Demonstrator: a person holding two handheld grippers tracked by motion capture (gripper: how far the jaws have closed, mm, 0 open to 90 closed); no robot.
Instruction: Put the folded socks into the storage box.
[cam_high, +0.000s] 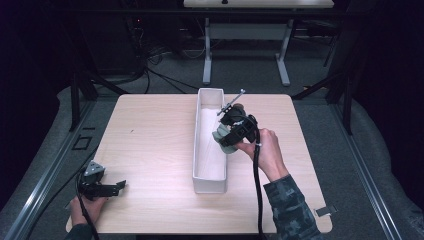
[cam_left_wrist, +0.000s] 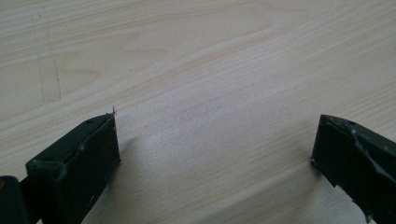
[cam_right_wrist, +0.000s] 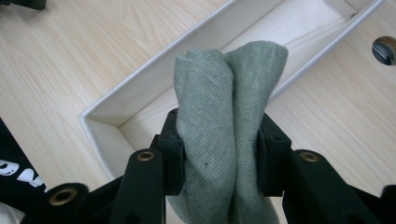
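One grey-green cloth (cam_right_wrist: 229, 116) — ribbed, bunched into two folds — sits pinched between the jaws of the right gripper (cam_right_wrist: 219, 140), at the centre of the right gripper view. In the high view the cloth (cam_high: 223, 138) shows as a pale lump right of centre, just over the right wall of the one white tray (cam_high: 209, 186), under the right gripper (cam_high: 231, 131) and the right hand (cam_high: 266, 150) that carries it. The tray is long and narrow, running from the upper middle of the frame down toward the lower middle; its inside looks bare.

There are two grippers. The left gripper (cam_high: 102, 187) lies low on the table at the lower left of the high view, held by the left hand (cam_high: 84, 207), well apart from the tray. In its own view its jaws stand spread wide with only bare wood between them.

One table (cam_high: 150, 150) — light wood grain, square, with a small round hole (cam_right_wrist: 385, 49) at the upper right of the right gripper view. Around it the room is dark: grey floor, loose cables at the upper left, and the white legs of a second table (cam_high: 260, 4) along the top edge.
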